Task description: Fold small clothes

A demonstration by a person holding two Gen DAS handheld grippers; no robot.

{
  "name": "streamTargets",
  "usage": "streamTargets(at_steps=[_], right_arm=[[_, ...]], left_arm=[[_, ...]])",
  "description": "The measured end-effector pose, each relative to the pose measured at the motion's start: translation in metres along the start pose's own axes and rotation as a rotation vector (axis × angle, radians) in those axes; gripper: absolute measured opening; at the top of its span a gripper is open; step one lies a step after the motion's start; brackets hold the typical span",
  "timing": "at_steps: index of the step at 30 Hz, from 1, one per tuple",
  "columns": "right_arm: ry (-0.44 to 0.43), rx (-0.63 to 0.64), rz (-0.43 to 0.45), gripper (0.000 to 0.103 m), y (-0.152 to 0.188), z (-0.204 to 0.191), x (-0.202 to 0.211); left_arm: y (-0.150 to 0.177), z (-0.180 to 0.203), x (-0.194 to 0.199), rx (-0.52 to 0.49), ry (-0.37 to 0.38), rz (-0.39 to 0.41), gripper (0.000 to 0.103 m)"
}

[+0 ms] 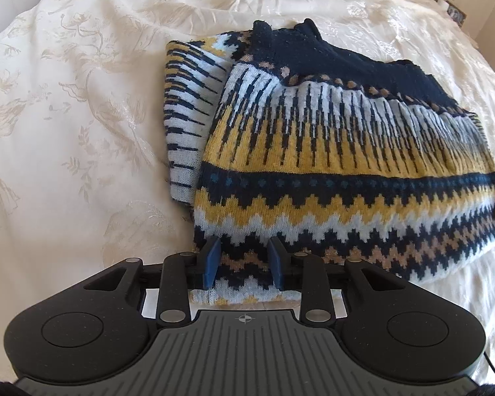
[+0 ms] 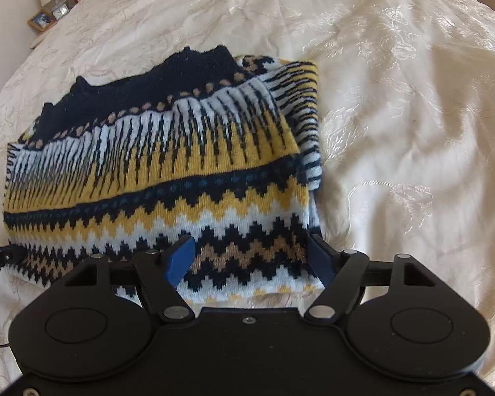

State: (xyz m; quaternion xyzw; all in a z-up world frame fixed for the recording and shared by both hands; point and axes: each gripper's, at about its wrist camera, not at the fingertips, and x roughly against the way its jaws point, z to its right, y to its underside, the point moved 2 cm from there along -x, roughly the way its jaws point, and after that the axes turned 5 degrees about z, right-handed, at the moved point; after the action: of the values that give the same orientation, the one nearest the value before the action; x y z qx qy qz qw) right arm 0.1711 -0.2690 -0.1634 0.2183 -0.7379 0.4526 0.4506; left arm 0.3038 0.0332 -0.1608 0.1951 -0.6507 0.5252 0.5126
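The patterned knit sweater [image 1: 330, 171] lies folded on my cream bedspread [image 1: 82, 115]. My left gripper [image 1: 244, 264] sits over the sweater's near hem, fingers spread, knit between them. My right gripper [image 2: 250, 260] is spread wider over that same hem, at the sweater's near right corner.
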Motion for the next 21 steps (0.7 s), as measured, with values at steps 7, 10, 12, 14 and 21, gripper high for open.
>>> streamTargets(at_steps=[7, 10, 12, 14, 21], right_arm=[[0.068, -0.034, -0.075, 0.084, 0.016, 0.006, -0.014], [0.052, -0.078, -0.081, 0.088, 0.020, 0.016, -0.016], [0.033, -0.088, -0.081, 0.090, 0.024, 0.022, -0.017], [0.011, -0.097, -0.082, 0.092, 0.027, 0.027, -0.017], [-0.091, -0.117, -0.091, 0.094, 0.032, 0.042, -0.014]], left_arm=[[-0.002, 0.000, 0.002, 0.030, 0.012, -0.016, 0.037], [-0.006, 0.006, 0.013, 0.060, 0.018, -0.006, 0.037], [-0.010, 0.014, 0.021, 0.077, 0.033, 0.014, 0.037], [-0.019, 0.026, 0.025, 0.074, 0.046, 0.033, 0.037], [-0.060, 0.071, 0.010, 0.070, 0.079, 0.056, 0.038]])
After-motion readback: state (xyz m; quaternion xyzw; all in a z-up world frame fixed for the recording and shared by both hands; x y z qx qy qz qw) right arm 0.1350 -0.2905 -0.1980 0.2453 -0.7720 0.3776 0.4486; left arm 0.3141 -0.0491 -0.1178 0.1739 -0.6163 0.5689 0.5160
